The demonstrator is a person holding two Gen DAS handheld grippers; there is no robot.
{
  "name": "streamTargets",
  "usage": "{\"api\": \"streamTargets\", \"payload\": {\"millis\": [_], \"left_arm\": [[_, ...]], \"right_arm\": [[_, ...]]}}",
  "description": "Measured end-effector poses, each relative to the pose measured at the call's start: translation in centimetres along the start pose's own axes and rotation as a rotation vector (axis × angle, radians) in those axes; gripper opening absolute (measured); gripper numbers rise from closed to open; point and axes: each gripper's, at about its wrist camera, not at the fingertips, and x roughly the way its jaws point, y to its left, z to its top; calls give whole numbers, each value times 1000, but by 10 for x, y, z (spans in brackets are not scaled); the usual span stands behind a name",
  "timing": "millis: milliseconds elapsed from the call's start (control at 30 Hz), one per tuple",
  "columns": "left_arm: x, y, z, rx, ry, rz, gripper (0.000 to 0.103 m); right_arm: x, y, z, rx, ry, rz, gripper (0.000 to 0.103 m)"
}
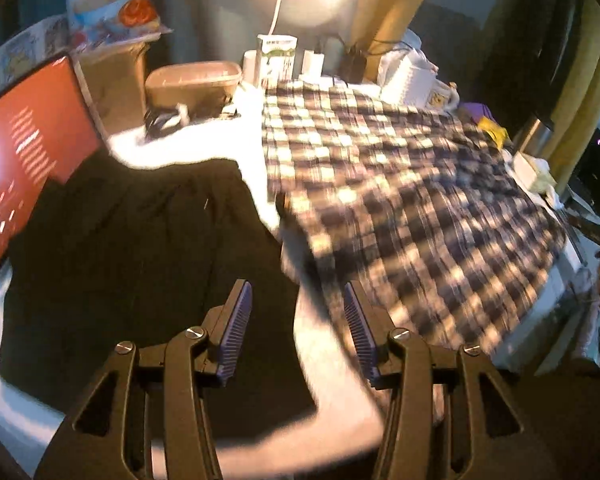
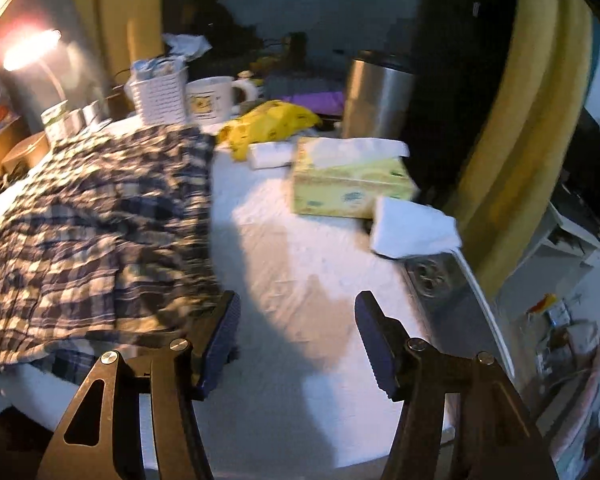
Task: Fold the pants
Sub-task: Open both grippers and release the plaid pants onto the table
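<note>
White table (image 2: 300, 264), plaid pants (image 1: 400, 184) spread across its middle, black garment (image 1: 140, 260) near left, tissue box (image 2: 352, 184) and napkins (image 2: 412, 224) right, mug (image 2: 212, 100) far

The plaid pants (image 1: 400, 184) lie spread and rumpled across the white worktop (image 2: 300, 280), checked in dark blue and cream. Black pants (image 1: 132, 264) lie flat just beside them, their edges nearly touching.

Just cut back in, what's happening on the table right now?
A person holds both grippers above the white-covered table, and neither grips anything. The left gripper hangs with jaws open between a black garment and the plaid pants. The right gripper, also open, sits beside the pants' edge. The pants lie spread and rumpled.
</note>
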Motion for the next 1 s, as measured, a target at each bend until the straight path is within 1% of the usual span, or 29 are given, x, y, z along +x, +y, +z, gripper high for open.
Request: {"api": "streamTargets", "payload": {"millis": [67, 133, 267, 367, 467, 567, 633, 667, 700, 767, 867, 967, 1000], "left_arm": [[17, -4, 17, 15, -14, 12, 48], [34, -8, 34, 35, -22, -2, 48], [65, -15, 66, 63, -34, 2, 48], [82, -13, 85, 48, -48, 10, 48], [99, -3, 99, 6, -54, 37, 48], [115, 5, 104, -19, -41, 22, 48], [127, 10, 105, -28, -21, 20, 48], [132, 12, 105, -33, -13, 25, 48], [138, 15, 105, -41, -6, 31, 54], [143, 18, 106, -63, -8, 45, 62], [152, 22, 109, -77, -3, 24, 63], [166, 19, 110, -59, 39, 31, 62], [166, 15, 110, -32, 28, 46, 62]], "right_arm": [[2, -4, 4, 22, -12, -6, 62], [3, -1, 13, 27, -36, 4, 62], [13, 22, 48, -17, -107, 66, 62], [32, 43, 77, -65, -128, 125, 62], [65, 66, 112, -122, -117, 180, 62], [95, 81, 142, -157, -91, 234, 61], [118, 91, 160, -182, -65, 251, 53], [127, 95, 165, -193, -54, 255, 53], [136, 100, 170, -206, -42, 260, 53], [158, 110, 176, -251, -12, 264, 48], [183, 124, 177, -302, 33, 261, 48], [203, 139, 172, -342, 68, 271, 47], [209, 143, 171, -358, 71, 266, 32]]}}
